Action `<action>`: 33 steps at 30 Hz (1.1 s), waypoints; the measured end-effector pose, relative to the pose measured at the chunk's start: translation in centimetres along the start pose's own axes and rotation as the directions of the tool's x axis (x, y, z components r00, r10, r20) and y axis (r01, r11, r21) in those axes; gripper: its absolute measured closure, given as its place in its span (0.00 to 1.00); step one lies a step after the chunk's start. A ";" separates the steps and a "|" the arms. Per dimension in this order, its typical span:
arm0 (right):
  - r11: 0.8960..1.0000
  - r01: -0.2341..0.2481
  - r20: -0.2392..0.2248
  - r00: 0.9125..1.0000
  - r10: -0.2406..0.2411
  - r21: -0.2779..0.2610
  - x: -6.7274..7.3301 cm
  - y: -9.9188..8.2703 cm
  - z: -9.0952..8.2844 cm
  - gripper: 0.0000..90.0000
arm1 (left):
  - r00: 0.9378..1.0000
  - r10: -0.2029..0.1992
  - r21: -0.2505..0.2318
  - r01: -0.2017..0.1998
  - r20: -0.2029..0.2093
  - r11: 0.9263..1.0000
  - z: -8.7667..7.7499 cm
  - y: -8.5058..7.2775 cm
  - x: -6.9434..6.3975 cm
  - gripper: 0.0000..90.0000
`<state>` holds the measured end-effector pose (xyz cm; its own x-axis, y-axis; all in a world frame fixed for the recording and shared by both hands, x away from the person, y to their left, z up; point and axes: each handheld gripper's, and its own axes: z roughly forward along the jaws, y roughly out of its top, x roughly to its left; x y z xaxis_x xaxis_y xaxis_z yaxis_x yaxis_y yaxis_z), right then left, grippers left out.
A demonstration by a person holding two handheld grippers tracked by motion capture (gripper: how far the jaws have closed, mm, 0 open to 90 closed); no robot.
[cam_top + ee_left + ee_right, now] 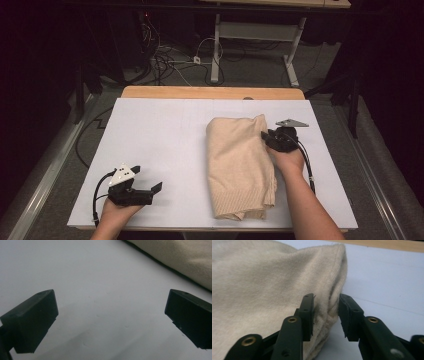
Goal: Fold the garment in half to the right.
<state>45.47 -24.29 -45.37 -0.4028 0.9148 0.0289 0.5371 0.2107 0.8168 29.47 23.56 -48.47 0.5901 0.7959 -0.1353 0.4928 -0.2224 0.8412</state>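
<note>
- We see a folded cream sweater lying on the white table, right of the table's middle, its ribbed hem toward the person's edge.
- Our right gripper sits at the sweater's right edge, near its far corner, held in a hand that comes in from the near side.
- In the right gripper view, the same right gripper has its jaws a narrow way apart, astride the sweater's folded edge; the left pad lies against the knit and the right pad stands just beside the fold. We cannot tell whether they pinch the cloth.
- Our left gripper rests on the table well to the sweater's left, by the near edge, pointing toward the sweater.
- In the left gripper view, the left gripper is spread wide, with bare table between its pads and nothing held; the sweater lies beyond, apart from them.
</note>
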 end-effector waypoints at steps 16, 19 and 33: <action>0.994 0.063 -0.103 0.992 -0.072 -0.087 2.5 -1.5 -5.8 0.61 | 1.000 -0.001 -0.007 0.001 -0.002 1.000 0.0 0.0 0.0 0.00; 0.992 0.067 -0.129 0.988 -0.081 -0.104 3.1 -2.1 -6.9 0.60 | 1.000 0.000 -0.008 0.000 -0.003 1.000 -0.1 0.0 0.0 0.00; 0.984 0.107 -0.196 0.971 -0.134 -0.143 5.0 -6.7 -12.8 0.68 | 1.000 0.005 -0.009 -0.005 -0.008 1.000 -0.2 -0.1 -0.1 0.00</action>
<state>30.38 -25.56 -43.33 -0.6087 0.7928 0.0316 0.3797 0.2560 0.8890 29.27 23.59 -48.45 0.5875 0.7991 -0.1275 0.4845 -0.2212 0.8464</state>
